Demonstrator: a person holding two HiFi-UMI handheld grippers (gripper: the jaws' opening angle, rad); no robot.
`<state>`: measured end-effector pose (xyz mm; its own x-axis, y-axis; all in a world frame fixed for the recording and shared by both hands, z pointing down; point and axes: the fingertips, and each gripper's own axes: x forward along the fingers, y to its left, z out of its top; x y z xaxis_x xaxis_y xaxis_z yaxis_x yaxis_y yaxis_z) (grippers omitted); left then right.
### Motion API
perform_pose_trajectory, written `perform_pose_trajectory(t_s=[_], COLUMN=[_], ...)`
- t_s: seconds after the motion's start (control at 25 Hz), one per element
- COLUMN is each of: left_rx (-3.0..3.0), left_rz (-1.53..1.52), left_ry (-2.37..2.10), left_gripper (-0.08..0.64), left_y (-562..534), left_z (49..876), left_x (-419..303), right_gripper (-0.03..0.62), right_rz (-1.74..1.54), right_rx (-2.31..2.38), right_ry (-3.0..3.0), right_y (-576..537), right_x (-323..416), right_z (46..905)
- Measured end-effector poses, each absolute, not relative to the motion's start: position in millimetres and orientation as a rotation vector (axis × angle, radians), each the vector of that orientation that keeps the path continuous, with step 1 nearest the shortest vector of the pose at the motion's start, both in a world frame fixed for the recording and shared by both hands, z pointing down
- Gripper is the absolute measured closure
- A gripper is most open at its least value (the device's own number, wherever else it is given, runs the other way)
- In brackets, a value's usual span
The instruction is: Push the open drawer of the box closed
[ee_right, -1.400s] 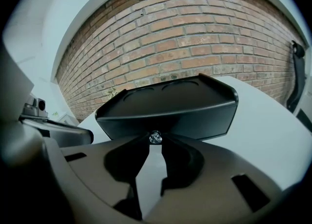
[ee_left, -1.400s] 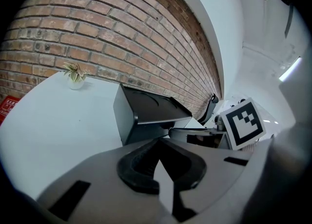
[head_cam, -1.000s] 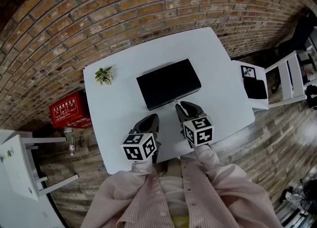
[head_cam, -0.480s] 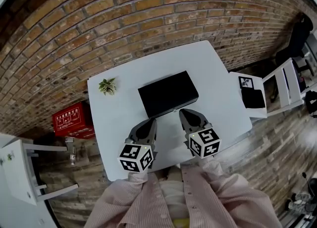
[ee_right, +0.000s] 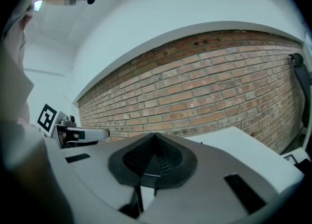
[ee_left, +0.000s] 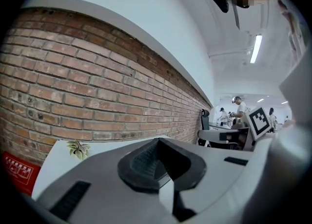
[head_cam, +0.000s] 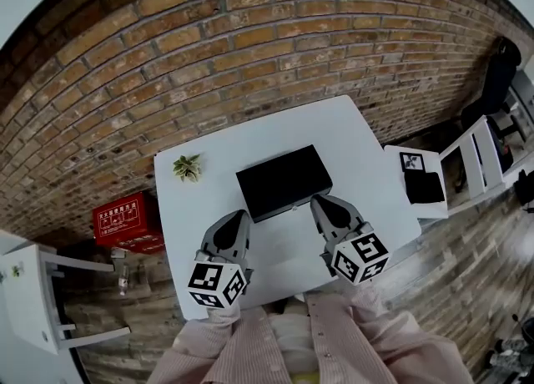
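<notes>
The black box (head_cam: 284, 182) lies flat in the middle of the white table (head_cam: 367, 174). From above I cannot tell whether its drawer stands out. My left gripper (head_cam: 237, 218) is on the near side, just left of the box's front left corner, its jaws shut (ee_left: 156, 157) on nothing. My right gripper (head_cam: 319, 201) points at the box's front right corner, close to it, and is also shut (ee_right: 153, 157) and empty. Both gripper views look up at the brick wall, and the box is hidden below the gripper bodies.
A small potted plant (head_cam: 188, 167) stands on the table's far left corner. On the floor to the left are a red box (head_cam: 125, 217) and white furniture (head_cam: 29, 299). To the right stands a white chair (head_cam: 480, 153) with a black item (head_cam: 424, 188).
The head view has tipped up, so the table sits lower in the picture. Both grippers have drawn back towards me and spread apart; the left one has shifted left, off the box's front.
</notes>
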<state>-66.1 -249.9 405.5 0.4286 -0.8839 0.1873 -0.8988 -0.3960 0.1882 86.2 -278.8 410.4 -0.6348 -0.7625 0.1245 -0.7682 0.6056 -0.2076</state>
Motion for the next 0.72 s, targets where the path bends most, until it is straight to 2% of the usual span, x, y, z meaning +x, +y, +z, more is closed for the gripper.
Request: perform_pose_trajectory(t_s=[0.72], left_rx=[2.398], left_rz=[0.022], left_ry=[-1.754], left_gripper=[0.565], left_y=[-242], left_z=[373], left_x=[-103], right_gripper=[0.589], right_rz=[0.263], right_rx=[1.480], right_ry=[-2.844], right_y=[-272], right_x=[112], right_z=[359])
